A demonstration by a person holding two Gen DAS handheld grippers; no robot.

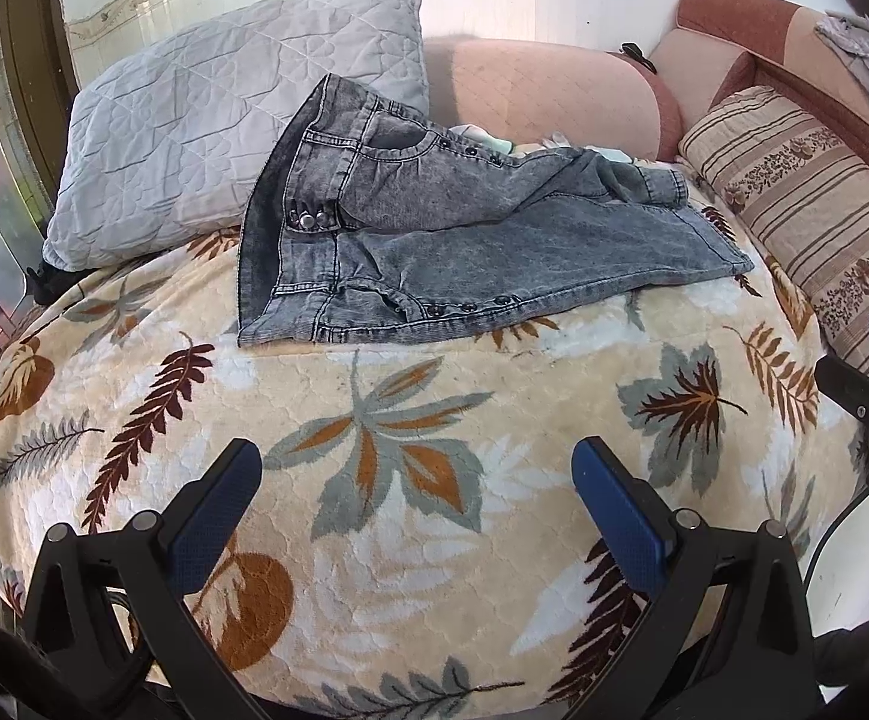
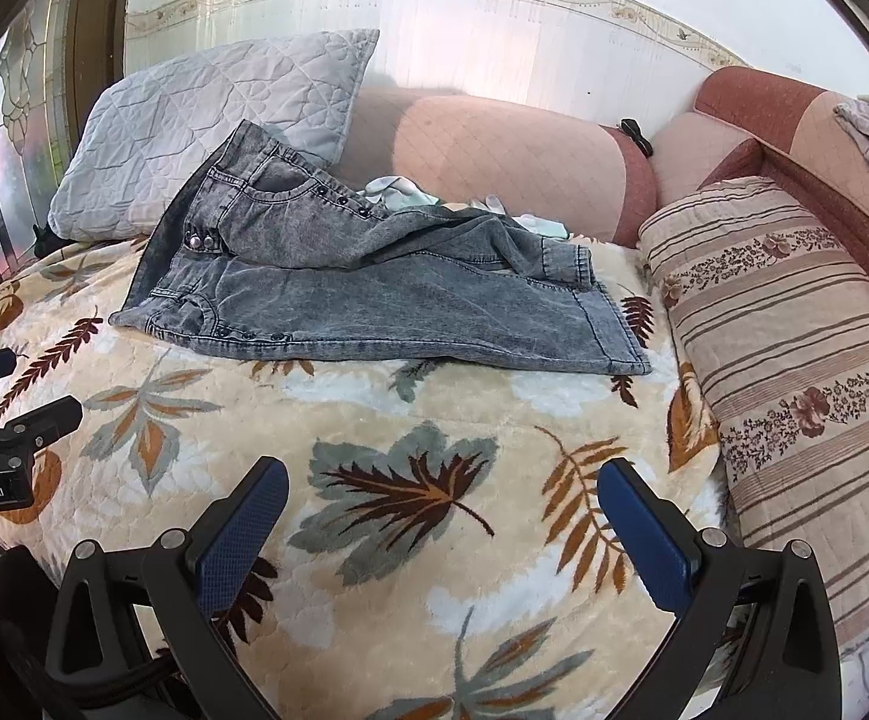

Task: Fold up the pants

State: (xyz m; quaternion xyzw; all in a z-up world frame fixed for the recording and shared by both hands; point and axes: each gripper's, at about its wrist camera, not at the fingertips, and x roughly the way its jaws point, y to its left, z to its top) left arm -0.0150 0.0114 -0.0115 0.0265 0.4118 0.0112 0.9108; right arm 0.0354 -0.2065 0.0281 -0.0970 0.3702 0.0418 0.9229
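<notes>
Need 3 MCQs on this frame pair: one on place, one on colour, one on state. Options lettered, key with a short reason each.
1. Where does the waistband end of the pants lie?
A. beside the grey quilted pillow
B. on the striped cushion
C. hanging off the near edge of the blanket

2. What colour are the pads on the gripper fingers?
A. red
B. blue
C. yellow

3. What state are the two grippers in?
A. both shut on the pants
B. left shut, right open
C. both open, holding nothing

Key:
1 A, the snaps and pockets sit at the pillow side, leg hems toward the striped cushion.
2 B, the pads are blue in both wrist views.
3 C, the left gripper and right gripper show spread fingers over bare blanket, apart from the pants.
</notes>
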